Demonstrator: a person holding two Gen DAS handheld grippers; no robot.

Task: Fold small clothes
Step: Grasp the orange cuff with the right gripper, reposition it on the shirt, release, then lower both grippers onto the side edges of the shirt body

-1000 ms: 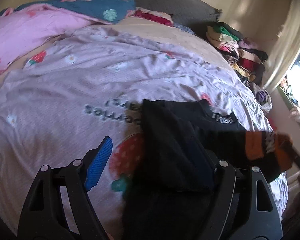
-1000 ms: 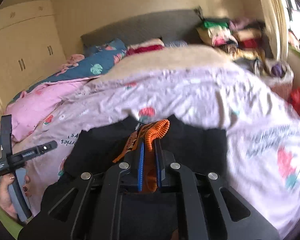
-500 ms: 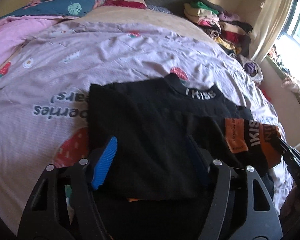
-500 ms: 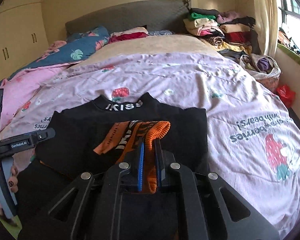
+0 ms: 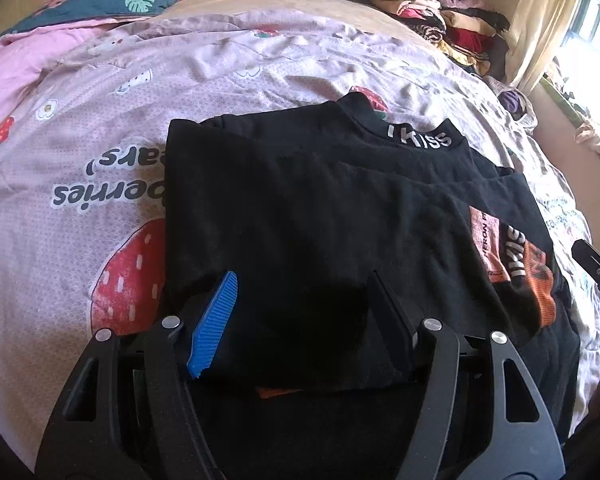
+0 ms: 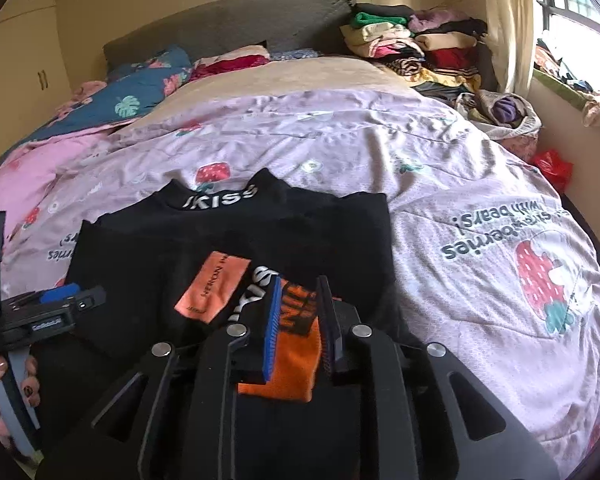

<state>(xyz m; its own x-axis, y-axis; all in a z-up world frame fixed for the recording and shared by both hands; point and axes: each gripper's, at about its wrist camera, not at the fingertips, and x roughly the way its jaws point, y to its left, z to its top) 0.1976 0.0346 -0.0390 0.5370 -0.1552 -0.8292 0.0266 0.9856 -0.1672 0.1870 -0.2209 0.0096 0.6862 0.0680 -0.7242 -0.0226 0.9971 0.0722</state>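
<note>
On bedspread (image 6: 440, 168), sweater (image 5: 300, 208) collar-away.

The black top (image 5: 308, 216) is cut off at the lower edge in both views; its folded layers hide the bed cover (image 5: 100, 168) underneath.

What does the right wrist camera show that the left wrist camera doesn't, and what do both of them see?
Only the right wrist view shows the wardrobe doors, the red bag and the hand holding the left gripper. Only the left wrist view shows the black top's folded near edge between the left gripper's fingers. Both show the black top, its orange cuff, the strawberry bedsheet and the clothes pile.
</note>
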